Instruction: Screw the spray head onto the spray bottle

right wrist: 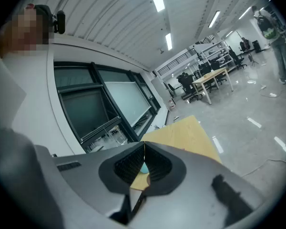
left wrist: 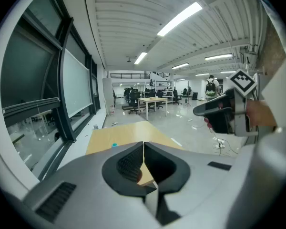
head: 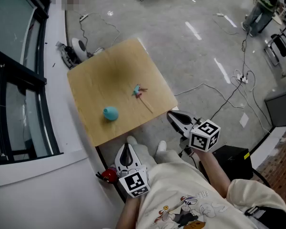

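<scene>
The little blue spray bottle [head: 110, 112] lies on the desk [head: 97, 78], and the spray head [head: 139, 90] lies near it, not touching. The left claw [head: 127, 148] and the right claw [head: 173, 117] are both pressed together with nothing in them

Teal on the spray bottle [head: 110, 112]; teal and pink on the spray head [head: 138, 90]; pale tan wood across the tabletop [head: 97, 75]; black-and-white square markers on left gripper [head: 127, 147] and right gripper [head: 172, 116].
</scene>
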{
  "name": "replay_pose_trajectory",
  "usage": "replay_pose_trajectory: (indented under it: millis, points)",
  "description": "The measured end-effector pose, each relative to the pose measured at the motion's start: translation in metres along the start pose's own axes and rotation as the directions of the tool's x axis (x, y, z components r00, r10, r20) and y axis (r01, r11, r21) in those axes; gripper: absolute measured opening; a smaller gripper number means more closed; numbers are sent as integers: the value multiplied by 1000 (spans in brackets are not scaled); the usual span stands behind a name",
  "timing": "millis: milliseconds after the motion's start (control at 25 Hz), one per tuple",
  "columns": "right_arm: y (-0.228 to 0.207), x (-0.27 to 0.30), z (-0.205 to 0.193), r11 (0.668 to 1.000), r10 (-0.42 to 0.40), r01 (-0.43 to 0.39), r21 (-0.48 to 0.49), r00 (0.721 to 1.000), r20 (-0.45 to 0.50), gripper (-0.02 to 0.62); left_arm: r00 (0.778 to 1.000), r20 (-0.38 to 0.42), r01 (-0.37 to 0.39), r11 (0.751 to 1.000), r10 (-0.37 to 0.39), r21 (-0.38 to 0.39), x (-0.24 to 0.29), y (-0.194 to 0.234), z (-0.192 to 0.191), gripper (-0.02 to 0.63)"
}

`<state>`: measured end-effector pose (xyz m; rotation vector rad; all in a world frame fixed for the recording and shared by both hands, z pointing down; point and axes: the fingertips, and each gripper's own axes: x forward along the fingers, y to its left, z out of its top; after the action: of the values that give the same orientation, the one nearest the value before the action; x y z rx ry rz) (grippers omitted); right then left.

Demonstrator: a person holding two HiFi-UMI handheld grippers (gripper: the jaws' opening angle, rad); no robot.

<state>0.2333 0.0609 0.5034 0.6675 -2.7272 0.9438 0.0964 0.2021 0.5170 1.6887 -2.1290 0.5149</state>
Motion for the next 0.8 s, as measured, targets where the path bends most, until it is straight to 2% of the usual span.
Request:
replay_pose_trajectory:
  millis: [120,160,200,240,320,480,560,680,800]
  points:
    - [4,27,-4,999,-40,40,-5,999,2,8,999,-13,53,998,-53,-26,51,40,-18,21]
    - [4,35,-5,999,-49,49,-10,999,-2,8,998,0,69,997,-69,-35,73,53,-24,121]
    - [4,41,-6,998,-58,58,-17,998,-11,8,997,17,80,996,-79,-37,95,64,-31,283]
    - [4,47,-7,997,-68,67,-22,997,-25,8,996,30,85,996,-84,-27,118,74,-39,367]
    - [5,57,-15,996,-88,87,-17,994,-59,8,996,8,86,996,-86,20,164,100,-64,437]
    - [-1,68,-36,988,-153,156,14,981,-117,8,991,-115,85,991,-73,103,250,133,-127,462]
    - [-9,68,-38,981,-190,194,20,973,-128,8,992,-106,73,992,-62,102,278,137,-137,462]
    - [-12,80,-33,974,-223,227,22,966,-131,8,996,-54,70,994,-66,84,306,145,-128,460]
    - [-9,101,-31,971,-234,239,20,960,-154,8,993,-71,96,992,-90,83,326,153,-127,460]
